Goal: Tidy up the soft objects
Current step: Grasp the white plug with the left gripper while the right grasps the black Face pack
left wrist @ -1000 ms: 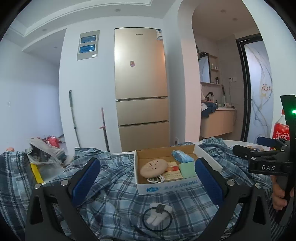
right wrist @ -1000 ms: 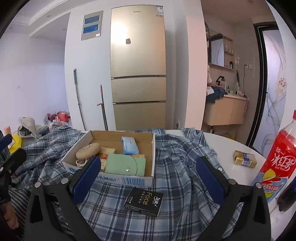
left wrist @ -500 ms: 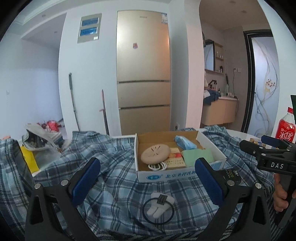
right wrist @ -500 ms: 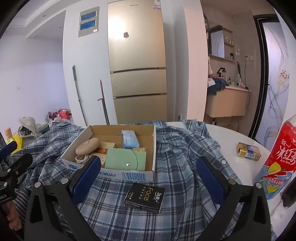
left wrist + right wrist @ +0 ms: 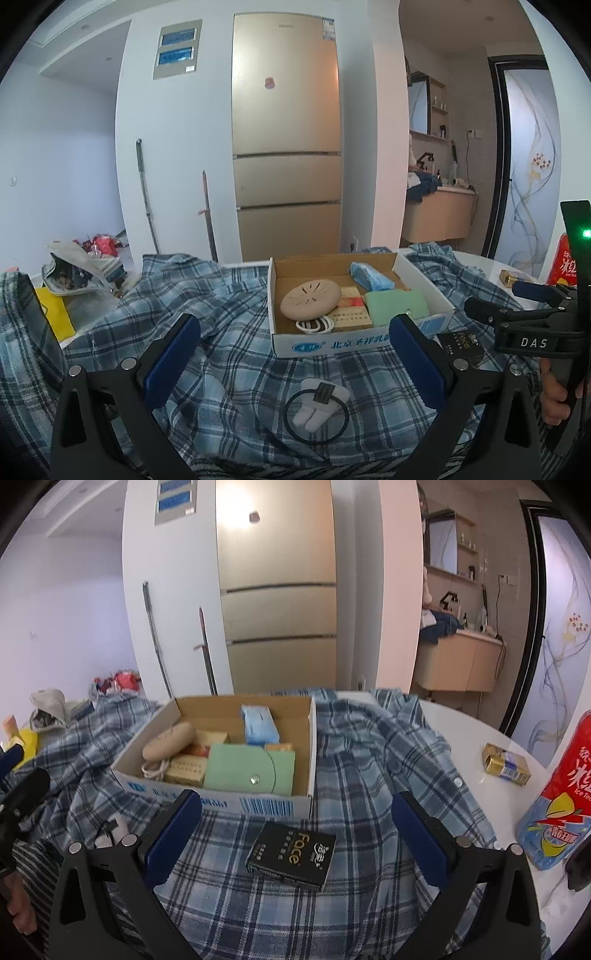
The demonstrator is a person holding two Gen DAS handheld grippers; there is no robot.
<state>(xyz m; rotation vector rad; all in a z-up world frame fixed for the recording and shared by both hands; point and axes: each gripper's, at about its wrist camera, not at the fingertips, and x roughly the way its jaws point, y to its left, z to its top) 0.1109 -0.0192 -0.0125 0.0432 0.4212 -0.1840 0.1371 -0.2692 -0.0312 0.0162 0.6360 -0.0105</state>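
Both grippers spread wide and empty over the plaid shirt, sizing up the loose bits

The left gripper (image 5: 295,365) frames the white pouch with a black hair tie (image 5: 317,409); the right gripper (image 5: 295,845) hangs over the black Face packet (image 5: 291,853), both lying on the plaid shirt (image 5: 369,775) just before the cardboard box (image 5: 221,805), likely their destination; the ice tea bottle (image 5: 557,805) and a gold pack (image 5: 506,764) stand clear

Blue plaid shirt (image 5: 229,332) – spread rumpled across the table, bearing everything below. Cardboard box (image 5: 424,288) – open-topped, upright on the shirt, holding a beige round pad (image 5: 310,303), a green snap pouch (image 5: 251,770) and a blue tissue pack (image 5: 258,725). White folded item (image 5: 319,402) within a black ring, lying just before the box. Black pack marked "Face" (image 5: 291,853), flat, near the box front
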